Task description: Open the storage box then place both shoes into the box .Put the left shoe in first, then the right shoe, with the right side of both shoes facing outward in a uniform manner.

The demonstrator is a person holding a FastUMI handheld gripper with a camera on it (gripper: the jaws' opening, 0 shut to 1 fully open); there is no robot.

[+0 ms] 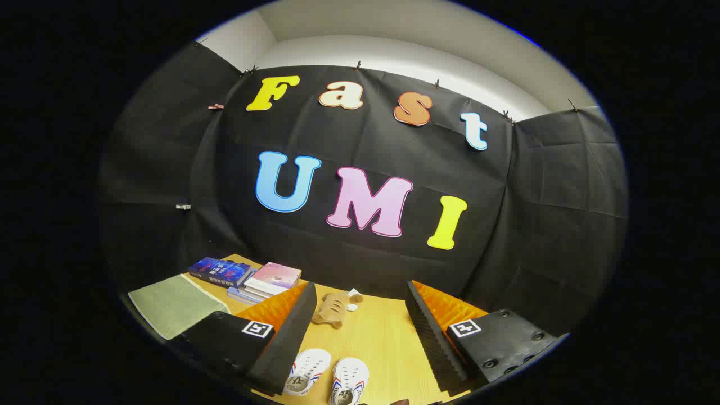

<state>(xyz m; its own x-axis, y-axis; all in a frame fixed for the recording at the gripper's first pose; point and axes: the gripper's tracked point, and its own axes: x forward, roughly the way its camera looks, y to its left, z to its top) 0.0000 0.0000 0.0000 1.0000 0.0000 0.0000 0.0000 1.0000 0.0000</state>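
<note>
Wooden table (388, 337) — white striped shoes (329, 378), gripper (360, 332) agape

We see a wooden table (382, 337) carrying two white shoes (326, 376) side by side. Farther back a plush toy (333, 309) lies on it, with stacked books (247, 277) and a green mat (171, 304) nearby.
</note>
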